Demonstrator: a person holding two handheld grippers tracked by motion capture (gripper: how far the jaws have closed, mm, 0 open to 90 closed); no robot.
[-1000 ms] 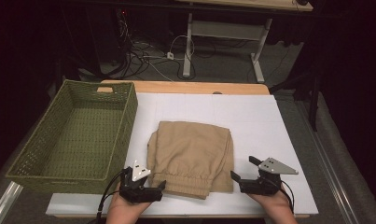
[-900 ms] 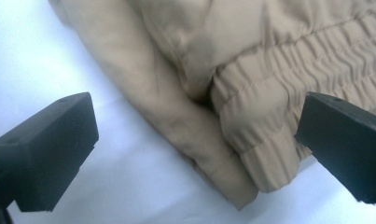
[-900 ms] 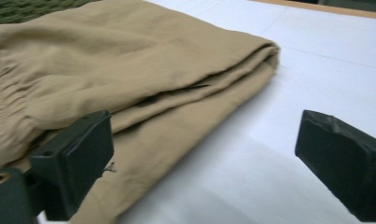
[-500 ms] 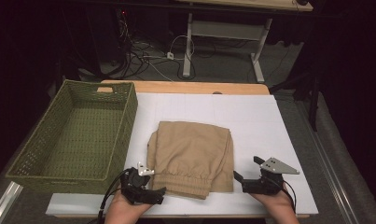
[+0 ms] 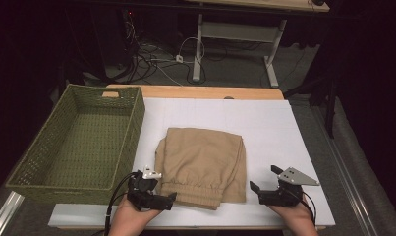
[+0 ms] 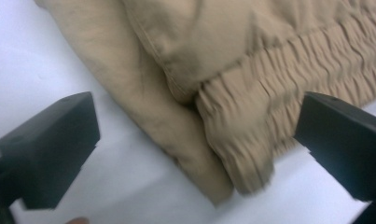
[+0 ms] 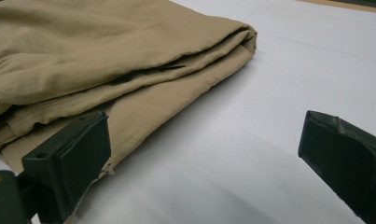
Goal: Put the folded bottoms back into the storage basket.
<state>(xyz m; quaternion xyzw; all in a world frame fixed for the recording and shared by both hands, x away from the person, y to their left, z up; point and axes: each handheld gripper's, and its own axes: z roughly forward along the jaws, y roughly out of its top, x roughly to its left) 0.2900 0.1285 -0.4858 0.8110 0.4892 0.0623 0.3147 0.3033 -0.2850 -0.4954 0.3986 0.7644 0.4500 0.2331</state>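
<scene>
The folded tan trousers (image 5: 201, 166) lie mid-table on the white board (image 5: 284, 128), waistband toward the near edge. The left gripper (image 5: 162, 196), jaws wide, sits at their near-left corner; the right gripper (image 5: 262, 183), also wide, stands just beside their right edge. A green wicker basket (image 5: 53, 182) stands along the table's left edge.

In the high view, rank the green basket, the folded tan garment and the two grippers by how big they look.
1. green basket
2. folded tan garment
3. left gripper and right gripper: they look alike, so I give them no order.
</scene>
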